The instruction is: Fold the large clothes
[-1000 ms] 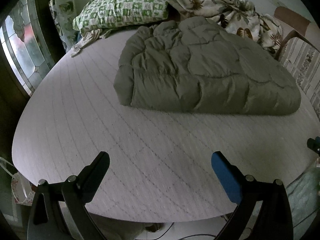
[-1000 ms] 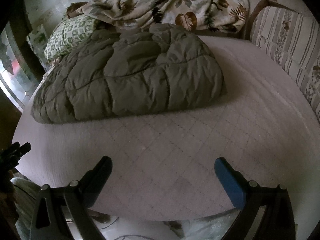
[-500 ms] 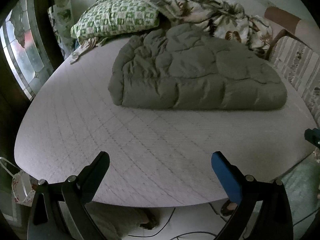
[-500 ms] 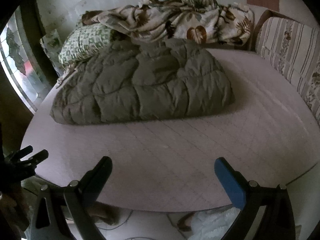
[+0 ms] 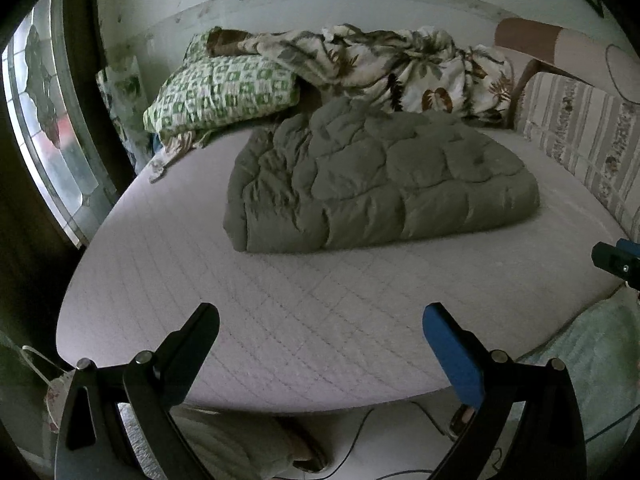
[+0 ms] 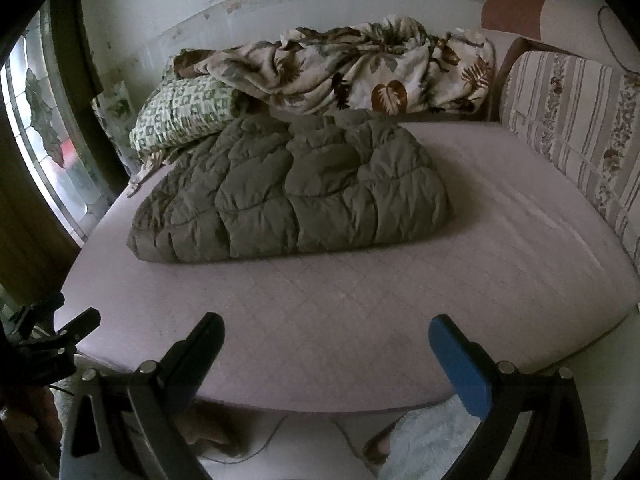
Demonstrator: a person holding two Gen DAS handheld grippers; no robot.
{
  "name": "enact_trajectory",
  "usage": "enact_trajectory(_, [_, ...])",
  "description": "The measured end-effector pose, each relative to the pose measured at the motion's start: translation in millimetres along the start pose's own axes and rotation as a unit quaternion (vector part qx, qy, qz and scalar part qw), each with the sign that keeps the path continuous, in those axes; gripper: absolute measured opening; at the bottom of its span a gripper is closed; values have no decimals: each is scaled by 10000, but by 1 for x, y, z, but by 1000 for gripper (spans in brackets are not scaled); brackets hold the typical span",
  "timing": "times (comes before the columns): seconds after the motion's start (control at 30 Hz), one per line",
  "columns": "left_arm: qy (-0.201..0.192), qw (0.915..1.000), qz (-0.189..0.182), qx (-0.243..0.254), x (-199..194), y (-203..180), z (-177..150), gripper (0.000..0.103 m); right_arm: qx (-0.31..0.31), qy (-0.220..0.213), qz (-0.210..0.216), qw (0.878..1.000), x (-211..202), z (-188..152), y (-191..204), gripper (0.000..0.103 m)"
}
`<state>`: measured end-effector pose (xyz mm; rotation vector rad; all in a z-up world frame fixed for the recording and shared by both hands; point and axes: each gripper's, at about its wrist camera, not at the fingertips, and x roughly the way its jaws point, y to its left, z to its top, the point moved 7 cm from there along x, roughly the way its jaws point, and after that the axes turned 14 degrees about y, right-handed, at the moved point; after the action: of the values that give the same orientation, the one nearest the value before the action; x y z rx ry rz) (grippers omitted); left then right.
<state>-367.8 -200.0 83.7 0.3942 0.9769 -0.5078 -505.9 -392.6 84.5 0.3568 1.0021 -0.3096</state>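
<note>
A bulky olive quilted comforter (image 5: 380, 180) (image 6: 296, 196) lies folded into a thick bundle on the far half of the pale quilted mattress (image 5: 320, 308) (image 6: 400, 280). My left gripper (image 5: 320, 320) hangs open over the mattress's near edge, far short of the comforter, with nothing between its black and blue fingers. My right gripper (image 6: 326, 332) is likewise open and empty above the near edge. The other gripper's tip shows at the right edge of the left wrist view and at the left edge of the right wrist view.
A green-checked pillow (image 5: 220, 92) and a crumpled leaf-print blanket (image 5: 392, 64) (image 6: 360, 72) lie against the back wall. A striped floral cushion (image 6: 580, 128) lines the right side. A stained-glass window (image 5: 44, 128) is on the left. Cables and cloth lie on the floor below.
Both grippers have pulled back and risen away from the bed; the comforter looks smaller and farther, and the mattress's near edge and floor have come into view. Comforter unmoved.
</note>
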Motion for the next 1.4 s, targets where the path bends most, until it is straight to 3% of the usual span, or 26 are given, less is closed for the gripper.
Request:
enact_trajectory(0.4, [-94,9996,-251,-105,-22,-8,-7,101,-359,-240,-116,9990,-37,-16,14,103])
enact_trajectory(0.7, [-398,9990,-178,-94,-52,-10,-12,101,-442,-336,-98,9984,-54,-20,19,103])
enact_trajectory(1.4, [-604,9978,-283,4,-90,-22,-29,101,-524,-572,-147,9969,-91,-41,20,103])
